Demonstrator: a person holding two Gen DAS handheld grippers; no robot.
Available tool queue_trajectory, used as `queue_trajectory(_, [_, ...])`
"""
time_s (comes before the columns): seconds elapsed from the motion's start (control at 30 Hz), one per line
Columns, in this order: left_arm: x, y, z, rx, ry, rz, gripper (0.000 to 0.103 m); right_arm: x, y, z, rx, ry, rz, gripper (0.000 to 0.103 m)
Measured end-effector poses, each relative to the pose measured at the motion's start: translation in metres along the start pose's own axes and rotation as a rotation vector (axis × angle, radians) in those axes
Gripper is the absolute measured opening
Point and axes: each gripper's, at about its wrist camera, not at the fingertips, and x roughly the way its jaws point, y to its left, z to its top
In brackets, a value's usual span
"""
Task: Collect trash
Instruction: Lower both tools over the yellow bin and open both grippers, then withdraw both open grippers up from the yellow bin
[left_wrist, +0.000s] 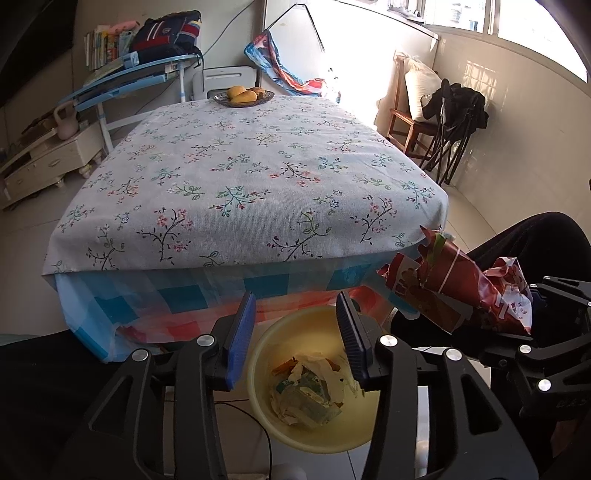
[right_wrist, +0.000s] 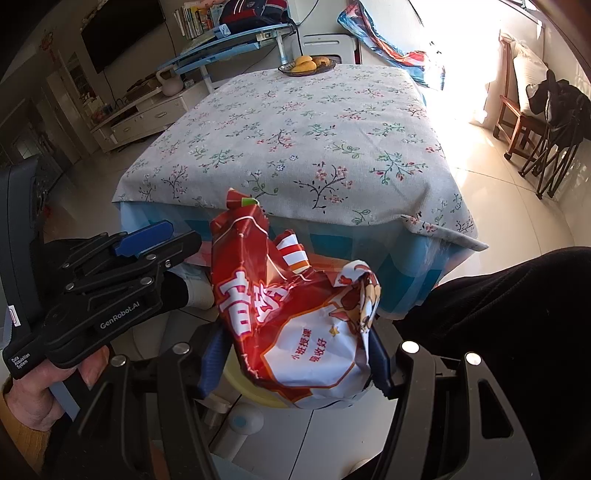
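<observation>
While right gripper (right_wrist: 295, 363) clamps red wrapper (right_wrist: 291, 314) | left gripper (left_wrist: 297, 332) jaws spread (over yellow bin (left_wrist: 266, 424))

A glossy, crinkled foil snack bag (right_wrist: 295, 325) is seen; the bench (left_wrist: 240, 177) is covered in matt woven floral cloth, the bin (left_wrist: 266, 398) is smooth yellow plastic, the floor (right_wrist: 517, 221) polished tile.

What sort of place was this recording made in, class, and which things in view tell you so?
Most likely a living or dining room in a home. A table under a floral tablecloth carries a fruit bowl, a television hangs on the wall, and a wooden chair stands by sunny windows.
</observation>
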Motion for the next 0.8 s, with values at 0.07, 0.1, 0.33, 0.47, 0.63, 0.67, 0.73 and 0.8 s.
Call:
queue_trajectory(0.07, [-0.003, 0.002, 0.0, -0.009, -0.014, 0.008, 0.055, 0.0, 0.001, 0.0, -0.003, 0.0, -0.001, 0.061])
queue_trajectory(0.1, [-0.005, 0.003, 0.001, -0.016, -0.022, 0.013, 0.057, 0.0, 0.001, 0.0, -0.004, 0.0, -0.001, 0.061])
queue_trajectory(0.33, [-0.017, 0.012, 0.003, -0.062, -0.082, 0.043, 0.079, 0.007, 0.008, 0.0, -0.019, 0.015, -0.002, 0.062])
queue_trajectory(0.47, [-0.024, 0.014, 0.004, -0.068, -0.111, 0.064, 0.086, 0.016, 0.012, 0.0, -0.03, 0.032, -0.005, 0.063])
queue_trajectory(0.63, [-0.032, 0.015, 0.006, -0.073, -0.146, 0.085, 0.092, 0.023, 0.014, 0.001, -0.034, 0.043, -0.005, 0.065])
queue_trajectory(0.67, [-0.033, 0.015, 0.006, -0.074, -0.152, 0.089, 0.093, 0.023, 0.015, 0.001, -0.034, 0.043, -0.007, 0.066])
queue_trajectory(0.73, [-0.035, 0.016, 0.006, -0.075, -0.164, 0.097, 0.095, 0.023, 0.016, 0.0, -0.031, 0.039, -0.008, 0.069])
queue_trajectory(0.8, [-0.038, 0.016, 0.007, -0.077, -0.174, 0.102, 0.095, 0.021, 0.015, 0.0, -0.028, 0.031, -0.012, 0.073])
